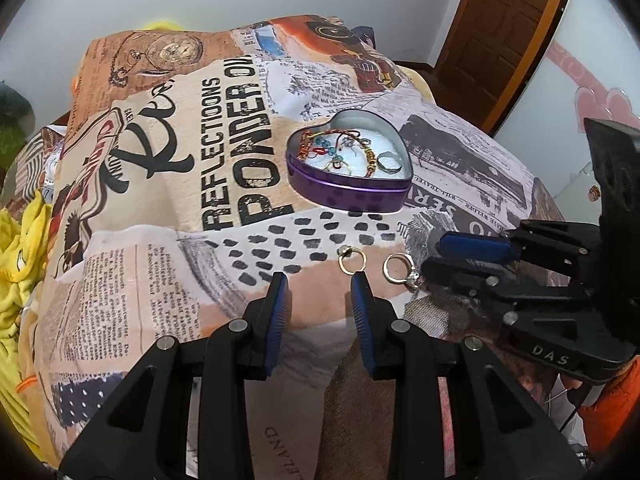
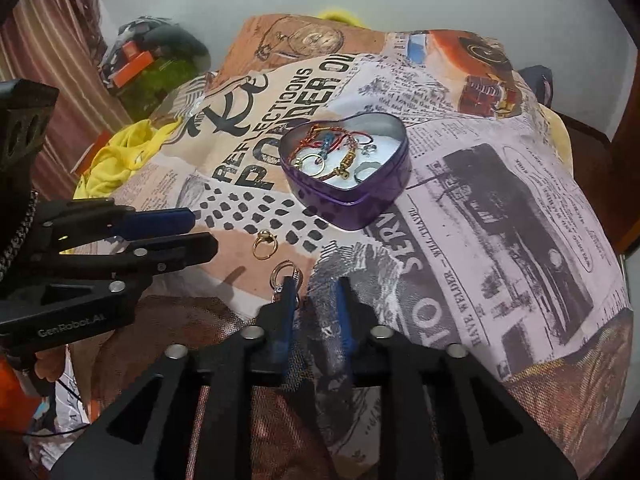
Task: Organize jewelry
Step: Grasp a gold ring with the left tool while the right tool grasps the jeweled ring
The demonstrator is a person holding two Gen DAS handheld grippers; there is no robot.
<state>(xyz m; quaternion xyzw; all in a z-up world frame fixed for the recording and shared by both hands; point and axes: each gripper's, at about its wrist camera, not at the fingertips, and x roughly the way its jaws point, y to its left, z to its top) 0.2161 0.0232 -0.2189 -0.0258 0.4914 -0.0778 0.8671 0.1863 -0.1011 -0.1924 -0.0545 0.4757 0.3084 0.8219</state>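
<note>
A purple heart-shaped tin (image 1: 352,192) (image 2: 360,208) stands open on a printed cloth, holding bracelets and rings on white padding. Two loose rings lie in front of it: a gold ring (image 1: 352,260) (image 2: 265,245) and a ring with a stone (image 1: 402,270) (image 2: 285,272). My left gripper (image 1: 320,284) (image 2: 200,232) is open, just short of the gold ring. My right gripper (image 2: 316,288) (image 1: 430,254) is open, its left finger touching the stone ring.
The printed cloth (image 1: 208,168) covers a raised, rounded surface that drops off at the sides. Yellow fabric (image 2: 120,152) lies at the left edge. A wooden door (image 1: 500,32) stands behind at right.
</note>
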